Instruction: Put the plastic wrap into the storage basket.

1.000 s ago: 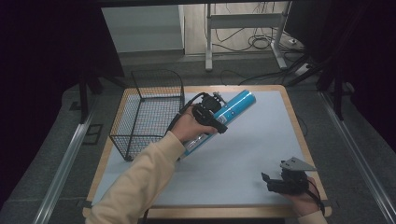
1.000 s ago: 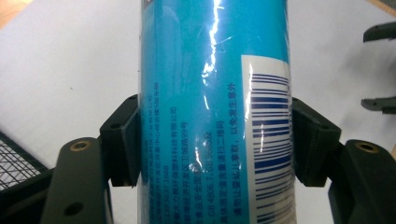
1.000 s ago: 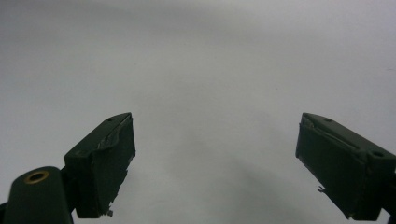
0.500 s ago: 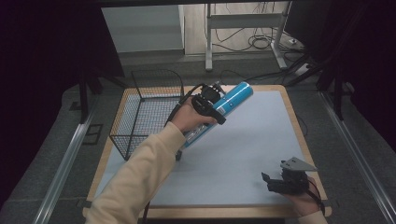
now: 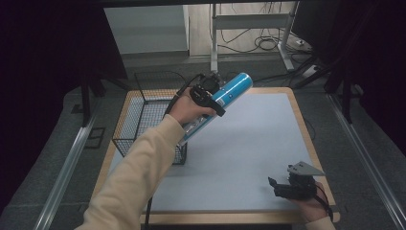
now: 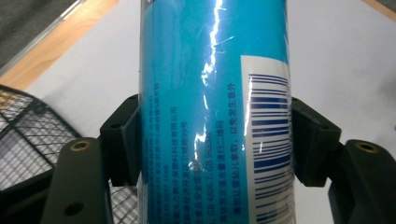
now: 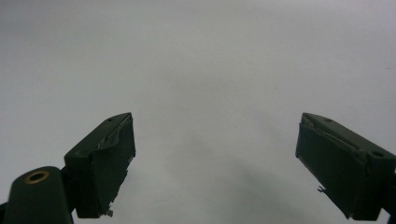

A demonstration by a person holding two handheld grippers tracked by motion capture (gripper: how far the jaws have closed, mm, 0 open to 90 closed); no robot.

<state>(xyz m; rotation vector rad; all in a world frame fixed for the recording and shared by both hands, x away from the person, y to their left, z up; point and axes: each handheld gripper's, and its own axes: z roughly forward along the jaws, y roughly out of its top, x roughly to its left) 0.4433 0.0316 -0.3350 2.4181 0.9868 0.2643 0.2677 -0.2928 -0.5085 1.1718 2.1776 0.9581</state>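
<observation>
Since a second ago the blue can has risen higher off the bench, tilted, just beside the wire basket. My left gripper keeps its fingers clamped on it. I judge a drop into that basket comes next. My right gripper rests well away from the basket, fingers apart.

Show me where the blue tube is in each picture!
High view: the blue tube is up near the middle, tilted, clamped in the left gripper beside the wire basket.
Left gripper view: the tube stands in the middle, pinched between the two black jaws.
Right gripper view: not in it; open jaws over the white mat.
Shared landmark: the white mat.
</observation>
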